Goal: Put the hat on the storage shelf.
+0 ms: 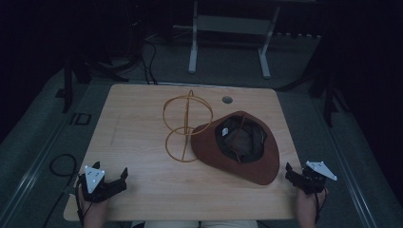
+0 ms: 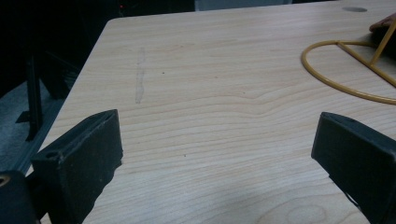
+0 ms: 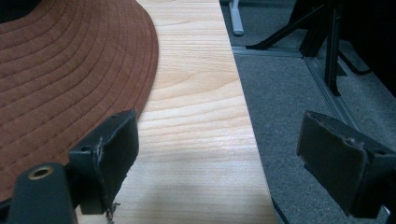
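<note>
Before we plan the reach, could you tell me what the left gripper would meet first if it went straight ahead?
Probably nothing: the left gripper faces bare table; the yellow wire stand lies off to its right.

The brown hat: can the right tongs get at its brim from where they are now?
Probably yes. The right tongs stand open at the table's near right corner, and the brown hat's brim lies just beside them, upside down, with bare wood between. The wire stand sits on the hat's far side.

Dim light is falling on grey carpet (image 1: 294, 61); a white-legged desk frame (image 1: 228, 28) is standing beyond the wooden table (image 1: 142, 118), black stands flanking it.
</note>
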`<control>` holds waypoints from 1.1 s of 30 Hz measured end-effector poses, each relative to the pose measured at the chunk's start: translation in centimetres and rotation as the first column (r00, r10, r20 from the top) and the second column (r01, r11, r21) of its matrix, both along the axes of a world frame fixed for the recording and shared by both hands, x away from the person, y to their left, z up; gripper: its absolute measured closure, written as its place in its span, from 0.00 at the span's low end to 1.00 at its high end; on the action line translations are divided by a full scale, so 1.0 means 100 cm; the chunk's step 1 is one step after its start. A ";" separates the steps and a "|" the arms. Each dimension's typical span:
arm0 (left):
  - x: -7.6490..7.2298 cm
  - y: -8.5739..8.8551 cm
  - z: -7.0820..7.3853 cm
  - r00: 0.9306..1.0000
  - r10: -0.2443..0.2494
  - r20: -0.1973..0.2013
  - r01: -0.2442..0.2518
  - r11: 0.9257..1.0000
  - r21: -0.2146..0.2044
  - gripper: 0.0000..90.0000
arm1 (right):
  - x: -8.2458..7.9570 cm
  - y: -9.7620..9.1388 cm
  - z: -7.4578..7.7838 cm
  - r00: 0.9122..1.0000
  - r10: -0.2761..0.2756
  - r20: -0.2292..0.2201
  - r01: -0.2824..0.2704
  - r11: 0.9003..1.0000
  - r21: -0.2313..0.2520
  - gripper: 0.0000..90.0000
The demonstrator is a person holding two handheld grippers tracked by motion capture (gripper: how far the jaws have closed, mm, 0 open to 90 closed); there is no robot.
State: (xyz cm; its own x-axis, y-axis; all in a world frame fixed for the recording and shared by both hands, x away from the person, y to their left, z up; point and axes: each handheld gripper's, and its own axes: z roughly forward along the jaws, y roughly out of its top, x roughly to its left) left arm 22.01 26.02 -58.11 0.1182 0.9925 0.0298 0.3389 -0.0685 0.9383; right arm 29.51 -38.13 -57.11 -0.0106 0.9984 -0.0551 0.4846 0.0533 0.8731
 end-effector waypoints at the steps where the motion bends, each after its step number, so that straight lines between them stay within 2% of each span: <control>1: 0.000 0.000 0.000 1.000 0.003 -0.002 -0.003 1.000 0.001 0.03 | 0.000 0.000 0.000 1.000 -0.001 0.000 0.001 1.000 0.000 0.14; 10: 0.001 -0.001 0.000 1.000 0.001 -0.006 -0.001 1.000 -0.012 0.03 | -0.001 0.000 0.000 0.999 -0.003 -0.037 0.003 1.000 0.006 0.14; 12: 0.001 -0.003 0.000 1.000 -0.005 -0.010 0.005 1.000 -0.020 0.03 | -0.001 0.002 -0.001 0.999 0.014 -0.047 -0.013 1.000 0.019 0.14; 16: 0.000 -0.007 0.001 0.999 -0.031 -0.020 0.031 1.000 -0.004 0.03 | 0.000 0.007 0.002 0.995 0.040 -0.086 -0.039 0.999 0.010 0.14; 18: 0.000 -0.010 0.001 0.999 -0.041 -0.026 0.041 0.999 0.007 0.03 | 0.001 0.012 0.007 0.993 0.065 -0.099 -0.065 0.998 0.008 0.14; 21: 0.000 -0.013 0.002 0.998 -0.057 -0.028 0.057 0.998 -0.013 0.03 | 0.002 0.015 0.013 0.992 0.093 -0.088 -0.092 0.996 0.017 0.15; 23: 0.000 -0.014 0.002 0.997 -0.066 -0.033 0.066 0.998 -0.018 0.03 | 0.005 0.021 0.023 0.989 0.119 -0.084 -0.119 0.993 0.005 0.14; 24: 0.000 -0.015 0.002 0.997 -0.070 -0.035 0.069 0.997 -0.021 0.03 | 0.005 0.021 0.023 0.989 0.119 -0.084 -0.119 0.993 0.005 0.14; 26: 0.001 -0.016 0.002 0.995 -0.085 -0.051 0.083 0.996 -0.036 0.03 | 0.010 0.026 0.033 0.987 0.136 -0.086 -0.137 0.991 0.000 0.14; 27: 0.001 -0.016 0.002 0.995 -0.087 -0.054 0.085 0.996 -0.033 0.03 | 0.010 0.026 0.033 0.987 0.136 -0.086 -0.137 0.991 0.000 0.14; 29: 0.001 -0.019 0.002 0.992 -0.101 -0.076 0.099 0.995 -0.025 0.03 | 0.016 0.029 0.043 0.985 0.152 -0.079 -0.151 0.988 0.016 0.13; 32: 0.001 -0.020 0.002 0.990 -0.116 -0.082 0.113 0.993 -0.035 0.03 | 0.020 0.032 0.049 0.985 0.152 -0.076 -0.152 0.988 0.005 0.12; 33: 0.001 -0.021 0.002 0.990 -0.114 -0.084 0.112 0.993 -0.027 0.03 | 0.025 0.035 0.055 0.986 0.152 -0.068 -0.152 0.988 0.000 0.12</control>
State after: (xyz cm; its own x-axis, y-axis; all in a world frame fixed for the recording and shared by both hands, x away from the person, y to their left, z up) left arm 22.09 23.89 -57.90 0.2304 0.9731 -0.0072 0.4094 -0.0902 0.9079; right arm 32.03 -34.60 -51.60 -0.1658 0.9847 -0.0543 0.5280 0.1352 0.8384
